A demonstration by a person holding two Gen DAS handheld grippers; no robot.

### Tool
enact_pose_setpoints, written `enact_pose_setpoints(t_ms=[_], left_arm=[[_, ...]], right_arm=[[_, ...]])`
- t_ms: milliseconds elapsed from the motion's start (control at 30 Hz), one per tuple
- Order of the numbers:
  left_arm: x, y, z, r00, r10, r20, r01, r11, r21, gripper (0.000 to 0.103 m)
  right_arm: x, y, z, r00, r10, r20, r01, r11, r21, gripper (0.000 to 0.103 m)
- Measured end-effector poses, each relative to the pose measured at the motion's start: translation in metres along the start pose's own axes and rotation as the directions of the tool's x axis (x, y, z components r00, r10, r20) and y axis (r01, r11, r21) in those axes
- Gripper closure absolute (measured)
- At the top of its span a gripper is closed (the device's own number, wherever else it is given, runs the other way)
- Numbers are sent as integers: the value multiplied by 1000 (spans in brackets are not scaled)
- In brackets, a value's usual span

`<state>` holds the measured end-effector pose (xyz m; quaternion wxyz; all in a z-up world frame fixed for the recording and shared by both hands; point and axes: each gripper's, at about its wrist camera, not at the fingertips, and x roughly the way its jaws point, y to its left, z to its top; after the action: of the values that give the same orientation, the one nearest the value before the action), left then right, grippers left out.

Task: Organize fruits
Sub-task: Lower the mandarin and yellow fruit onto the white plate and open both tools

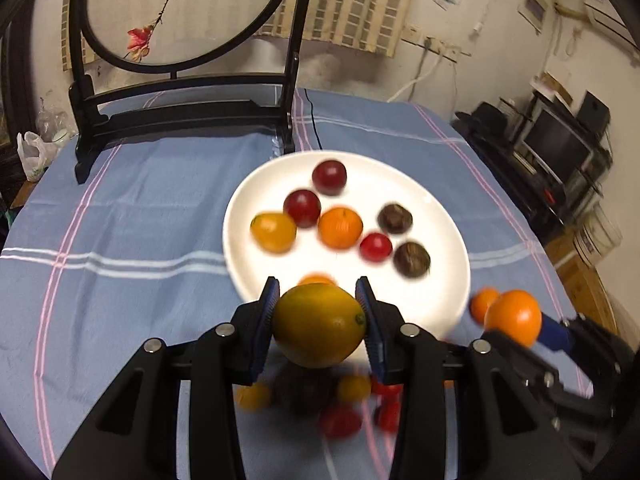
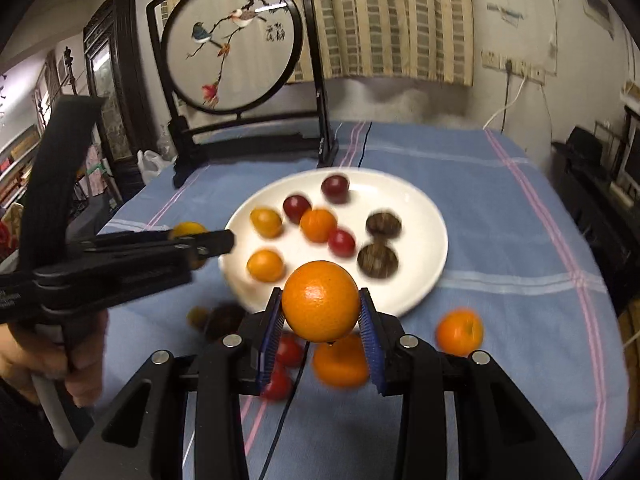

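Left hand-held gripper [image 1: 318,320] grips a lemon [image 1: 319,325], right hand-held gripper [image 2: 320,312] grips an orange [image 2: 321,301], both near the plate [image 2: 424,216].

Round table under a blue cloth [image 2: 500,216] with pink and white stripes. At the far edge stands a black-framed round silk screen [image 2: 230,46] embroidered with birds, a branch and red flowers. Behind it a beige striped curtain [image 2: 384,20] hangs on a scuffed white wall [image 2: 516,24]; a power strip [image 2: 514,65] with a white cable sits on that wall. Dark carved cabinet [image 2: 114,80] to the left. On the right, a black shelf unit with a monitor [image 1: 558,148]. White plastic bag [image 1: 34,154] by the table's left edge. Dim indoor light.
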<state>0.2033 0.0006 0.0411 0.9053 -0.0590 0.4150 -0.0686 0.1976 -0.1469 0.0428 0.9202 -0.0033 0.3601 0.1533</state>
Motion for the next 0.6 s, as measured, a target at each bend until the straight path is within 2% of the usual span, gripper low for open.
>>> enact_pose_setpoints(t_ms=[133, 200, 333, 433, 467, 500, 533, 600], left_arm=[[30, -2, 14, 999, 37, -20, -37, 999, -21, 64], [47, -1, 18, 998, 53, -40, -54, 998, -24, 64], [70, -1, 23, 996, 67, -65, -70, 997, -37, 64], [77, -5, 27, 995, 80, -56, -82, 996, -30, 64], [76, -6, 26, 996, 77, -52, -79, 996, -32, 56], [74, -7, 27, 996, 76, -38, -77, 996, -32, 51], [70, -8, 26, 996, 83, -20, -83, 996, -25, 44], [57, -12, 25, 993, 112, 31, -113, 994, 12, 34]], right_arm=[[28, -14, -1, 1000, 10, -15, -9, 997, 75, 66], [42, -19, -5, 998, 19, -58, -14, 996, 85, 66], [52, -23, -5, 996, 47, -73, -41, 996, 80, 65], [56, -29, -6, 995, 82, -63, -74, 989, 129, 63], [56, -31, -7, 994, 91, -57, -82, 986, 146, 47], [55, -34, -8, 994, 96, -46, -87, 982, 166, 39], [52, -35, -8, 994, 102, -32, -95, 980, 178, 35], [47, -36, -6, 994, 105, -17, -100, 978, 183, 35]])
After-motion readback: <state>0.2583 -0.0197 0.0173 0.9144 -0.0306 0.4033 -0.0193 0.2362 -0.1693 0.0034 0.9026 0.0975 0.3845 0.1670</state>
